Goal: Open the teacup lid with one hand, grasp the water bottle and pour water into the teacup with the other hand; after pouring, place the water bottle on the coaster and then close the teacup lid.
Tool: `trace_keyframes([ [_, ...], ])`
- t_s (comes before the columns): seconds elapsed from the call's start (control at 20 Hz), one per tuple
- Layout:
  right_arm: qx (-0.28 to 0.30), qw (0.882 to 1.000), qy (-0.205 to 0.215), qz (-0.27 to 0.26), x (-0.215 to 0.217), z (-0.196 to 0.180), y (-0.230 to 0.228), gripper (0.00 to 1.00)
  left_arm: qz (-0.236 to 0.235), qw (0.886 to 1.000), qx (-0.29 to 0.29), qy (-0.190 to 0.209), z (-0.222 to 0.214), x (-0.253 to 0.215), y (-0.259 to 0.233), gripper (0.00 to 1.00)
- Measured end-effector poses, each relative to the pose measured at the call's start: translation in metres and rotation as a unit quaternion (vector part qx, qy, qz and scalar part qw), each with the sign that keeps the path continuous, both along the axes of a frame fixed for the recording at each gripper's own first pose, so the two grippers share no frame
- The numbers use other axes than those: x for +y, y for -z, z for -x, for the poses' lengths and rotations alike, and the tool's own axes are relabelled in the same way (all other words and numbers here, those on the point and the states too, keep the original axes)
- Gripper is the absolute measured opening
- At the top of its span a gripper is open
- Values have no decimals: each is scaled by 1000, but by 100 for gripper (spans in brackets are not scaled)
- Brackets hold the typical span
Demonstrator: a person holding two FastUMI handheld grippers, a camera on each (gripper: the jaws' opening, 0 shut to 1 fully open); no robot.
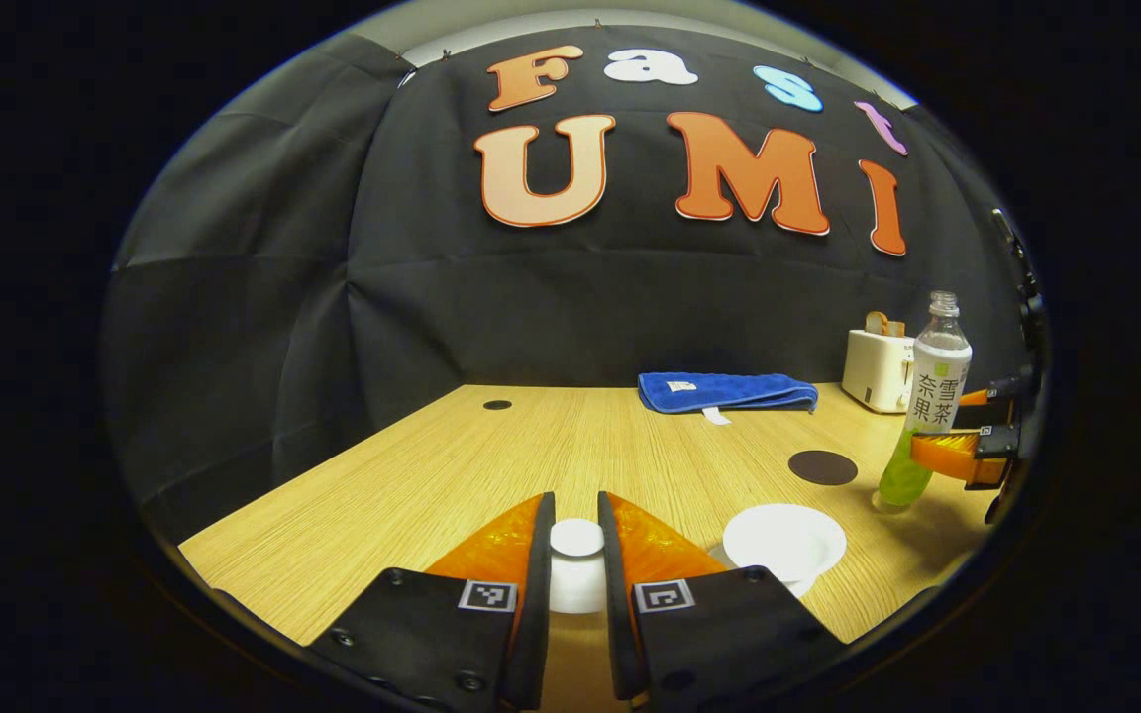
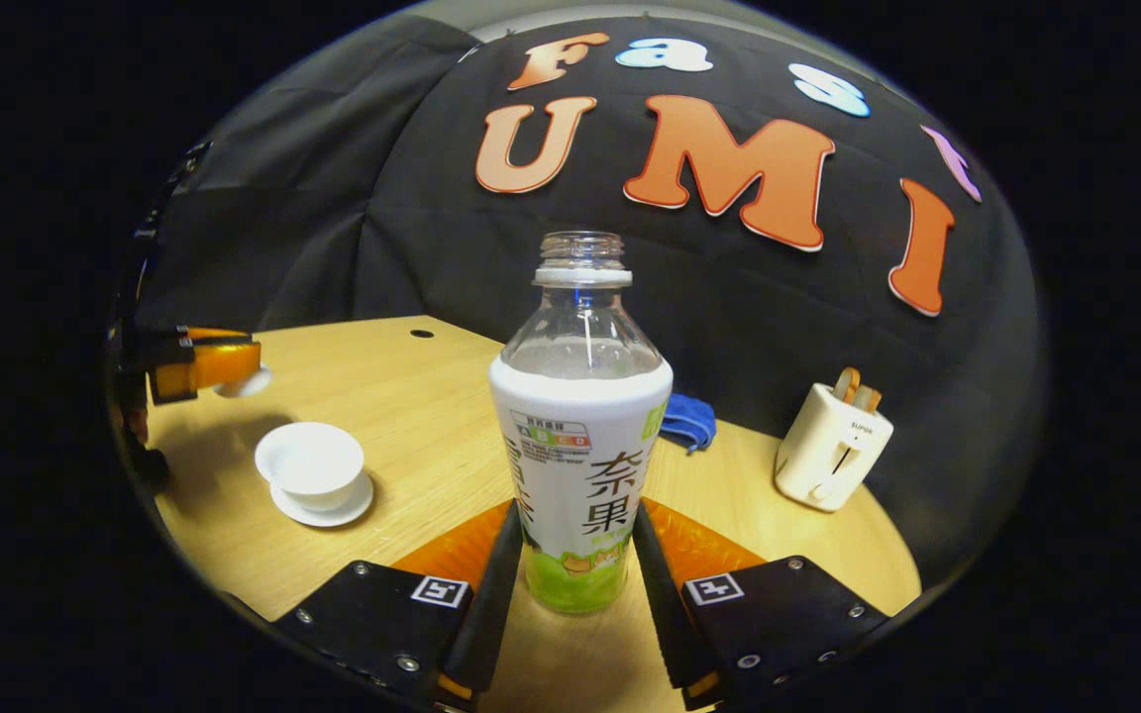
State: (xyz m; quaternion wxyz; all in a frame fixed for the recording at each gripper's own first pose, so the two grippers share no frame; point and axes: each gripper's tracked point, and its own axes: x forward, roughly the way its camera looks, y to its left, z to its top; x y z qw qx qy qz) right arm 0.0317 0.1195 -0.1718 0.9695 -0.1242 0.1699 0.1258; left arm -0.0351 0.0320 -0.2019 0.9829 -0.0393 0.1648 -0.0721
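Note:
My left gripper (image 1: 576, 540) is shut on the white teacup lid (image 1: 576, 538), holding it by its knob above the table. The open white teacup (image 1: 784, 540) stands on its saucer just to the right of it; in the right gripper view the teacup (image 2: 310, 461) sits at the left with the left gripper (image 2: 219, 364) and lid hovering beyond it. My right gripper (image 2: 575, 555) is shut on the uncapped water bottle (image 2: 580, 446), upright, with green liquid low inside. In the left gripper view the bottle (image 1: 932, 396) is at the far right. A dark round coaster (image 1: 822, 467) lies behind the cup.
A folded blue towel (image 1: 726, 391) lies at the back of the wooden table (image 1: 412, 485). A cream toaster (image 2: 831, 446) stands at the back right. A small dark hole (image 1: 497, 404) marks the tabletop near the rear left.

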Motion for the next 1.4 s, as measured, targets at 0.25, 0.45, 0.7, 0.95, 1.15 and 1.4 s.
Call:
trace_keyframes([
  [0.25,-12,995,-13,99,-4,-7,8,65,4,1000,-1,-4,3,7,0,29],
  [0.45,-29,984,-21,172,-6,-9,11,65,5,1000,7,-7,6,11,7,29],
  [0.7,-59,960,-39,272,-3,-17,8,65,7,1000,9,-5,7,12,9,29],
  [0.95,-96,933,-53,342,3,-25,-1,65,8,1000,13,-6,9,15,14,29],
  [1.15,-137,911,-61,384,11,-30,-13,65,11,1000,15,-5,11,16,16,29],
  [1.4,-174,885,-80,424,23,-29,-24,64,13,1000,14,-4,13,18,17,29],
])
